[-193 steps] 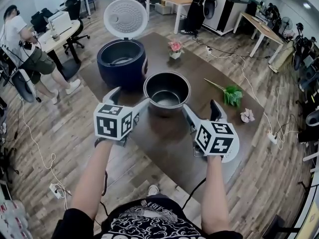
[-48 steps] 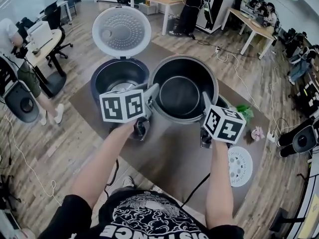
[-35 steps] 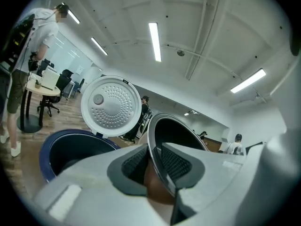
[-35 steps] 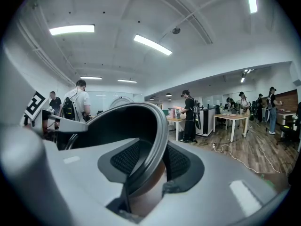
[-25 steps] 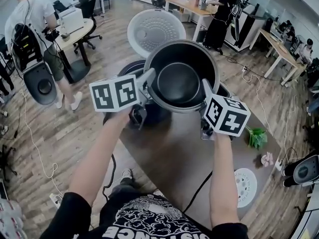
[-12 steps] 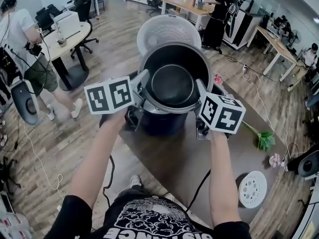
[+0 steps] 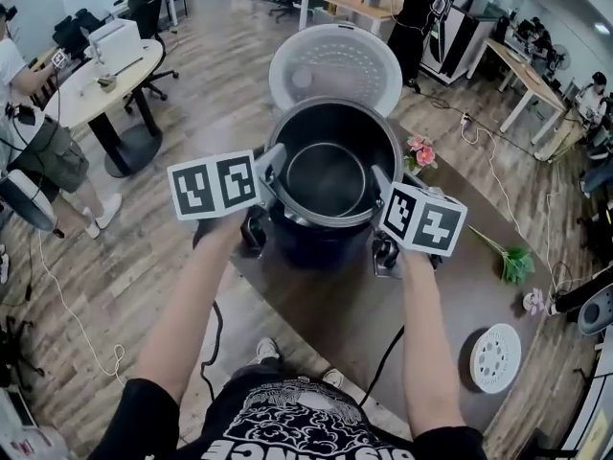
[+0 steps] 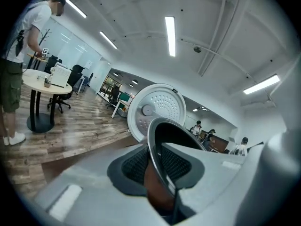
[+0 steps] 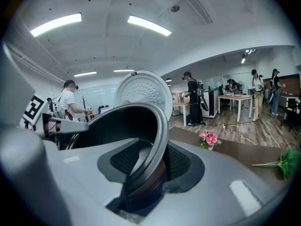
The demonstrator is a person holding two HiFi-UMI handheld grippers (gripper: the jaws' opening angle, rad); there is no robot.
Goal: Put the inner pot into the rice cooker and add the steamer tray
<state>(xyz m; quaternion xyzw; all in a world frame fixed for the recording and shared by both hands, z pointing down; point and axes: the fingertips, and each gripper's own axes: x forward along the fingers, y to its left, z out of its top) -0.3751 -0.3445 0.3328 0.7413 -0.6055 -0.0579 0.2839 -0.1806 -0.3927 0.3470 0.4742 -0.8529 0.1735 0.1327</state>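
As pot (image 7: 326,178) hangs, lid (image 7: 335,65) behind, flowers (image 7: 419,150) beside

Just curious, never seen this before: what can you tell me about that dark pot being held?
The inner pot is a deep, round, dark bowl, metal by its look, with a thin shiny rim, and empty. It is upright. The left gripper and right gripper clamp its rim on opposite sides. It hangs over the dark blue rice cooker, whose white lid stands open behind; whether it touches the cooker is unclear.
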